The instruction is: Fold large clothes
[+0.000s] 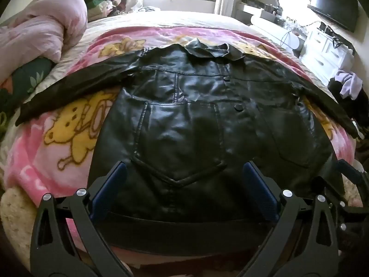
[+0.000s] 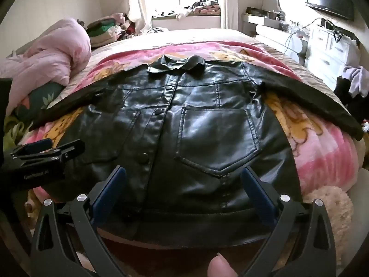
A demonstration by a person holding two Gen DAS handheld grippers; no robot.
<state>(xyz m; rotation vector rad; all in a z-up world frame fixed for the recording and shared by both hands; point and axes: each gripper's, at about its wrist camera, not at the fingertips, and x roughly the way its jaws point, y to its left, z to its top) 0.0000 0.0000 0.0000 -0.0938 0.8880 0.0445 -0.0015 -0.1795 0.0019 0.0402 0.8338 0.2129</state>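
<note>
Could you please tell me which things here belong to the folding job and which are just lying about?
Job:
black leather jacket
left gripper, jaws open
right gripper, jaws open

Lying about:
pink cartoon blanket
pink duvet
television
white drawers

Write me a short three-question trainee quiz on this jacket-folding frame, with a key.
1. True or false: the black leather jacket lies spread flat, front side up, with both sleeves stretched out to the sides.
2. Multiple choice: what lies directly under the jacket? A) a bare wooden floor B) a pink cartoon-print blanket C) a white towel
3. Fill in: the left gripper and right gripper both hover over the jacket's hem with jaws ____.

Key: 1 true; the buttons and chest pockets face up. 2 B. 3 open, with nothing gripped between the pads.
</note>
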